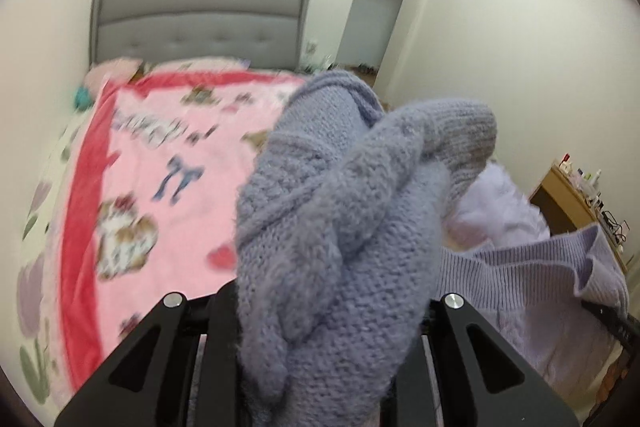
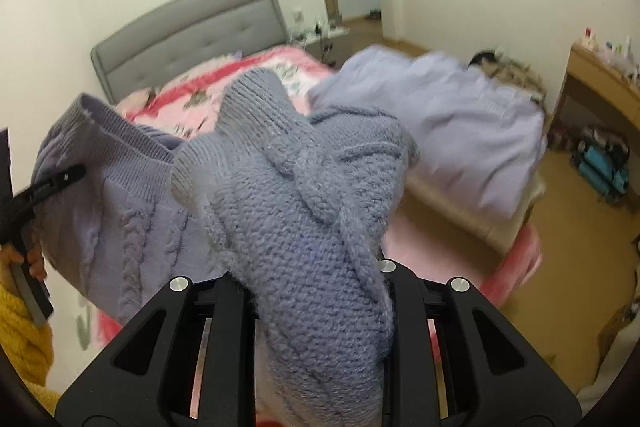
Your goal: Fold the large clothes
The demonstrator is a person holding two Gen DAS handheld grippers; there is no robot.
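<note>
A lavender cable-knit sweater [image 1: 332, 227] hangs bunched between my two grippers above the bed. My left gripper [image 1: 320, 327] is shut on a thick fold of it, and the knit hides the fingertips. My right gripper [image 2: 320, 315] is shut on another fold of the same sweater [image 2: 304, 219]. The sweater's ribbed hem [image 1: 532, 267] shows at the right of the left wrist view. In the right wrist view the left gripper [image 2: 52, 183] shows at the far left, clamped on the ribbed edge.
A bed with a pink and red patterned blanket [image 1: 168, 163] and a grey headboard [image 1: 200, 23] lies below. A pile of pale lilac clothing [image 2: 448, 115] sits at the bed's foot. A wooden desk [image 2: 600, 79] stands at the right wall, with bags [image 2: 604, 163] on the floor.
</note>
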